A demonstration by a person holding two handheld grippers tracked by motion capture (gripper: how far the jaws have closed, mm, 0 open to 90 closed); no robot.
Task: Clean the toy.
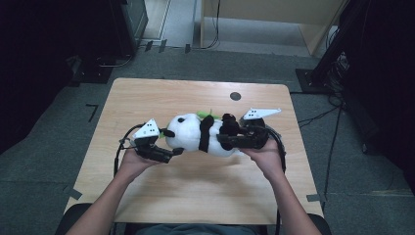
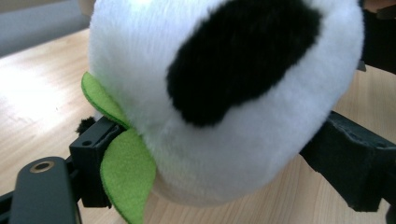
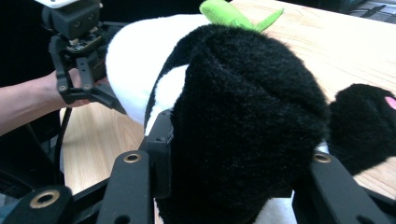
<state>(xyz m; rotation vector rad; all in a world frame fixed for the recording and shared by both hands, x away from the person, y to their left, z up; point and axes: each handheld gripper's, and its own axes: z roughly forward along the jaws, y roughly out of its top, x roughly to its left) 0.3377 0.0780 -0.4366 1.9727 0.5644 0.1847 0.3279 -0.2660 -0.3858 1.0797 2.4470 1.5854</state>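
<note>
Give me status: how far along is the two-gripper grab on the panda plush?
Done: both grips look seated. The left gripper has its jaws around the white head of the panda plush; the right gripper is clamped on a black limb. In hand: the plush spans both grippers above the table; whether it is lifted clear is unclear. Left: the move or placement, probably.

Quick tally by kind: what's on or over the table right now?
Plush panda: 1
Handheld grippers: 2, the left gripper clamped on the panda's head, the right gripper clamped on a black limb
Wooden table: 1
Total: 4
</note>
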